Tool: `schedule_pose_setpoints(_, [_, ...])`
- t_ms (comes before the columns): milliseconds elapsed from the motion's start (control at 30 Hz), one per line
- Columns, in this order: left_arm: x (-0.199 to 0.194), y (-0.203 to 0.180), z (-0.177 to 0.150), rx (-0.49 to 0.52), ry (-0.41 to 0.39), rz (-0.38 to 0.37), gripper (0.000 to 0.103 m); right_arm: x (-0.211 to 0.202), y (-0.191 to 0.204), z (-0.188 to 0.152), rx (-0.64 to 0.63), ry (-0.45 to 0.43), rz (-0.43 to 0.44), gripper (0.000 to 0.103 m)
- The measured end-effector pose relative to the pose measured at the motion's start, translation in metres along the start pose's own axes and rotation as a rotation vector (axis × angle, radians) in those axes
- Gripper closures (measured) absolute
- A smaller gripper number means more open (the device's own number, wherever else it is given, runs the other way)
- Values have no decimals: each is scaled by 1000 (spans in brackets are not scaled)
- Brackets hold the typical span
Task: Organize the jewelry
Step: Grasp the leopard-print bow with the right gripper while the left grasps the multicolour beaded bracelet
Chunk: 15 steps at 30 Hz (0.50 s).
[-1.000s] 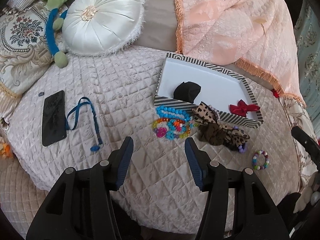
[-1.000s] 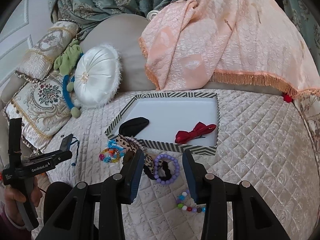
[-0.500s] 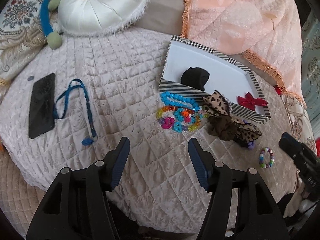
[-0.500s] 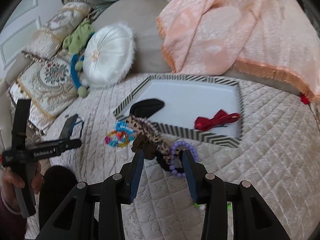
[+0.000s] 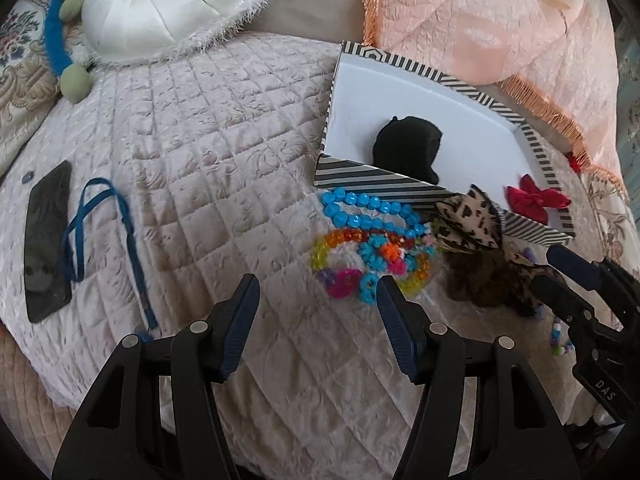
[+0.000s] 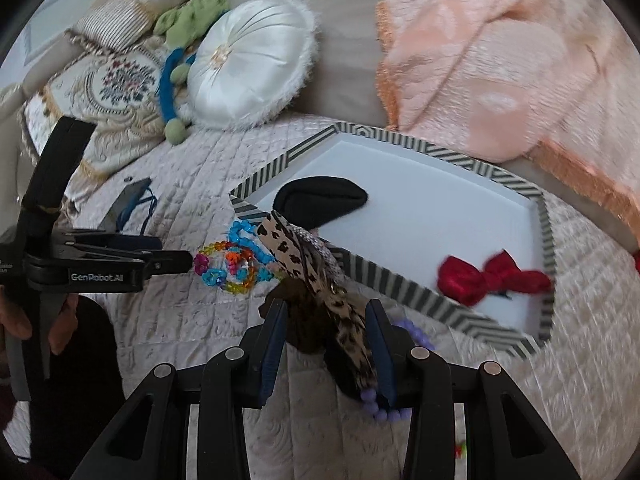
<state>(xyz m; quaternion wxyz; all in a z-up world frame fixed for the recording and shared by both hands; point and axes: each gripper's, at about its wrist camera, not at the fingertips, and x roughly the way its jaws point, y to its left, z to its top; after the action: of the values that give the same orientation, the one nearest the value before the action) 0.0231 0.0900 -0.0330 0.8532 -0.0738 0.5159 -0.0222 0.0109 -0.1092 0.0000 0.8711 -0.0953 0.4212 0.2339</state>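
A striped-rim white tray [image 5: 424, 92] [image 6: 440, 216] lies on the quilted bed and holds a black pouch [image 5: 406, 148] [image 6: 320, 200] and a red bow [image 5: 536, 198] [image 6: 492, 278]. Colourful bead bracelets [image 5: 372, 248] [image 6: 232, 266] lie in front of it. My left gripper [image 5: 314, 292] is open just short of the beads. My right gripper [image 6: 326, 320] is open with its fingers either side of the leopard-print bow [image 6: 320, 280] [image 5: 472, 224]. A purple bead bracelet [image 6: 384, 404] lies under the bow.
A black phone [image 5: 46, 236] and blue lanyard [image 5: 100, 236] lie at the left. A white round cushion [image 5: 168, 4] and a peach blanket [image 5: 500, 20] are behind the tray. A small multicoloured bracelet [image 5: 558, 338] lies at the right.
Both grippers have moved forward and down. The left has closed in on the colourful beads. The right has come down around the leopard bow.
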Motion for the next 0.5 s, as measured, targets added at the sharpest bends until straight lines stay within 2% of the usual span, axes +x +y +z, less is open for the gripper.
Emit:
schedule_pose_setpoints(233, [16,1,8,13,20,8,42,23,2,2,-35,53,27,65])
schedule_pose_setpoints(333, [22,1,10,12,26,4,42,25,3,0,-33,48,41,65])
schedule_pose_setpoints(367, [23,1,11,10,25,0,42,26,4,-1,-34,47,44,67])
schedule_pose_setpoints(400, [24,2,11,3,20,-8,44,27,4,-2,-37,52,44,74])
schedule_pose_setpoints(467, [26,2,12,-2,17,-21,61,29,5,-4,-41,57,34,79])
schedule_pose_setpoints(500, [29,2,12,-3,26,-15,76,30,5,-5,-39,62,30,83])
